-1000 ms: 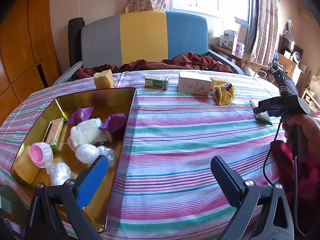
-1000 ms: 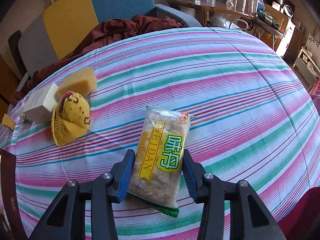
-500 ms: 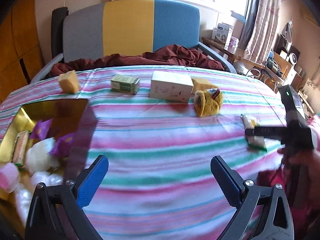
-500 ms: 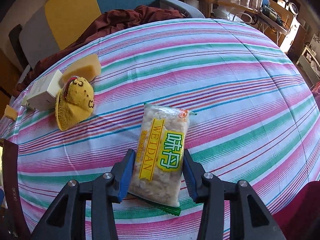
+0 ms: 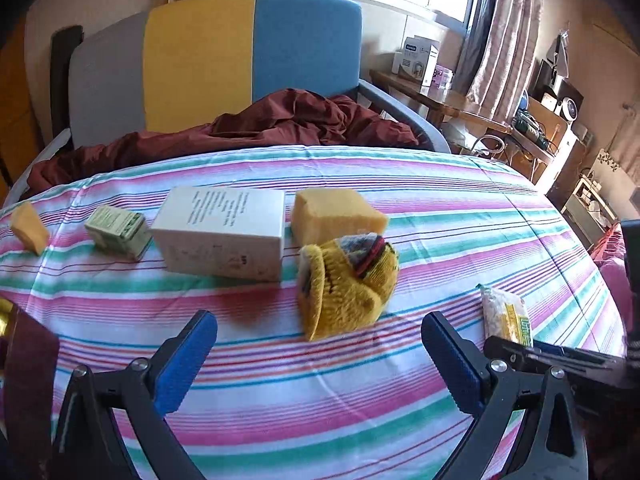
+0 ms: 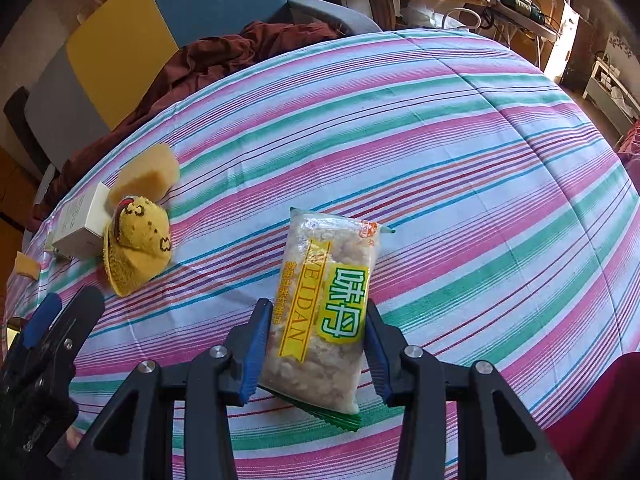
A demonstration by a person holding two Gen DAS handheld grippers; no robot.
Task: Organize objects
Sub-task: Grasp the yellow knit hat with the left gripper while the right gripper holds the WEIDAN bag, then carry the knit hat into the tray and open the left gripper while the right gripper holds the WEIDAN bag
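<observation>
Right gripper [image 6: 314, 350], black frame with blue pads, points steeply down at the striped tablecloth [image 6: 460, 168]; its jaws are closing around a clear plastic snack packet with a yellow-green label [image 6: 320, 308]. Packet lies flat on the cloth, lengthwise between the two pads, both pads right against its lower sides; whether they press it yet I cannot tell for sure. Packet's green crimped end pokes out below the pads.

Left gripper [image 5: 316, 356], same build, jaws spread wide with nothing between them, hovers over the cloth. Just ahead of it sits a yellow knitted toy cap with a red-and-dark band [image 5: 348, 284]. Behind the cap, touching or nearly so, a yellow sponge block [image 5: 336, 212]. Beside the sponge, a white rectangular carton with small print [image 5: 222, 236]. Further left along the same row, a small green-printed box [image 5: 118, 230], then a smaller yellow sponge wedge [image 5: 29, 227] near the table edge.

Seen from the left wrist, the snack packet lies at the right side of the cloth, well apart from the cap. A gold corner of a tin tray [image 5: 5, 316] shows at the far left edge. A dark red crumpled cloth [image 5: 288, 120] lies on the grey, yellow and blue chair [image 5: 256, 52] behind the table.
</observation>
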